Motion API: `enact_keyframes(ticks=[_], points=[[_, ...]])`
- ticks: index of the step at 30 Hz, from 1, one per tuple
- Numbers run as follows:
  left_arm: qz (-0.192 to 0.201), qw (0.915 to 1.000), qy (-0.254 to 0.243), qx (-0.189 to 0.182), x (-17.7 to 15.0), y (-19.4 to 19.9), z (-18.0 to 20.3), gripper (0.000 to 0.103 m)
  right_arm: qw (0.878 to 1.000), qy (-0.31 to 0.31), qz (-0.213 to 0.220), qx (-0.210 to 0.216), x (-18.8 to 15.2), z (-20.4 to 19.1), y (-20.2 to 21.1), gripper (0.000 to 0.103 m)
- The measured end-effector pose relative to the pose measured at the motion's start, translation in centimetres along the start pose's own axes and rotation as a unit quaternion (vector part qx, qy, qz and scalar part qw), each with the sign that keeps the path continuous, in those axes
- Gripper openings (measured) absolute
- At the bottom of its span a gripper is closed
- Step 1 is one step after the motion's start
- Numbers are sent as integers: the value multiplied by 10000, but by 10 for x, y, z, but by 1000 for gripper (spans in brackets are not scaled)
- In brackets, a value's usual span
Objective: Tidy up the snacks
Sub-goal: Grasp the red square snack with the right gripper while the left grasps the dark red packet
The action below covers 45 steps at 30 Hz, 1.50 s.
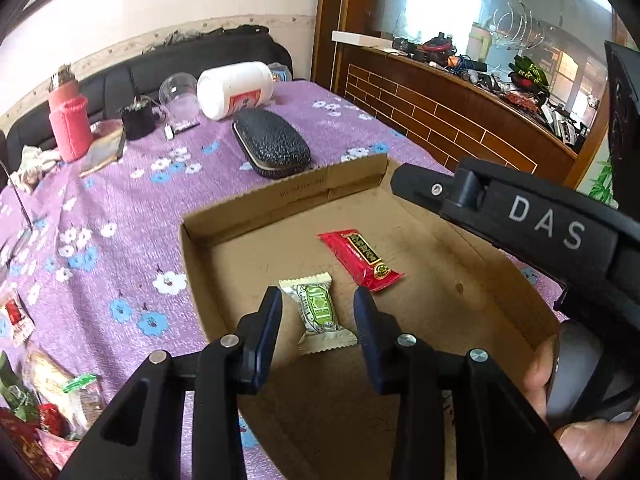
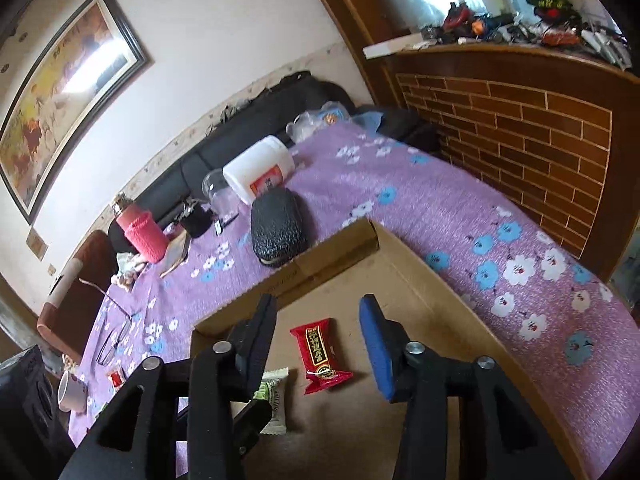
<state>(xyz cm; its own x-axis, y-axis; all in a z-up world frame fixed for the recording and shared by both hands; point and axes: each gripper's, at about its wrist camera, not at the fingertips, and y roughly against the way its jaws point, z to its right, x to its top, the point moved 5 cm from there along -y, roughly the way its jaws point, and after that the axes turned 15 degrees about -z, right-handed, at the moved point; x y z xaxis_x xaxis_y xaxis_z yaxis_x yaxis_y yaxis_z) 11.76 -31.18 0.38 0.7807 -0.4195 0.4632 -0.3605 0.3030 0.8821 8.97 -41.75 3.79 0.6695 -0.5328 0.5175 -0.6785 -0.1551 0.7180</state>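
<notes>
- The left gripper (image 1: 318, 314) stands with its jaws apart, holding nothing; a green-and-white wrapped snack (image 1: 318, 312) lies flat on the box floor in line with the gap, clear of both pads.
- The right gripper (image 2: 318, 334) is likewise parted and empty above a red wrapped snack (image 2: 322, 354).
- Two snacks lie in the cardboard box (image 1: 280, 196), near each other, not touching.
- Nothing blocks either gripper; the right one's black body crosses the box's right side in the left wrist view.
- Beyond the far wall: one black case (image 1: 272, 148), one tipped white jar (image 1: 236, 88), one pink bottle (image 1: 68, 120).
- More snack packets (image 1: 44, 396) sit piled on the purple cloth (image 1: 120, 216), left of the box.
</notes>
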Motion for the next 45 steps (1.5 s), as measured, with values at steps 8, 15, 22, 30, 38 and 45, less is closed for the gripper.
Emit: enact_keyframes(ticks=[8, 15, 22, 30, 38, 45], points=[[87, 9993, -11, 355, -2, 25, 2, 37, 9990, -223, 317, 200, 3, 7, 16, 49], [159, 9987, 367, 327, -49, 87, -13, 37, 9934, 295, 771, 790, -1, -18, 46, 49], [584, 9941, 480, 781, -127, 147, -56, 45, 9917, 770, 403, 952, -57, -50, 78, 49], [586, 9885, 1227, 663, -207, 162, -141, 45, 9745, 1657, -433, 1451, -181, -120, 74, 49], [269, 9825, 1794, 425, -232, 155, -184, 45, 9617, 2093, -1049, 1425, -220, -144, 35, 49], [-5, 9884, 1507, 160, -216, 136, -171, 45, 9600, 1885, -1501, 1427, -220, -139, 15, 49]])
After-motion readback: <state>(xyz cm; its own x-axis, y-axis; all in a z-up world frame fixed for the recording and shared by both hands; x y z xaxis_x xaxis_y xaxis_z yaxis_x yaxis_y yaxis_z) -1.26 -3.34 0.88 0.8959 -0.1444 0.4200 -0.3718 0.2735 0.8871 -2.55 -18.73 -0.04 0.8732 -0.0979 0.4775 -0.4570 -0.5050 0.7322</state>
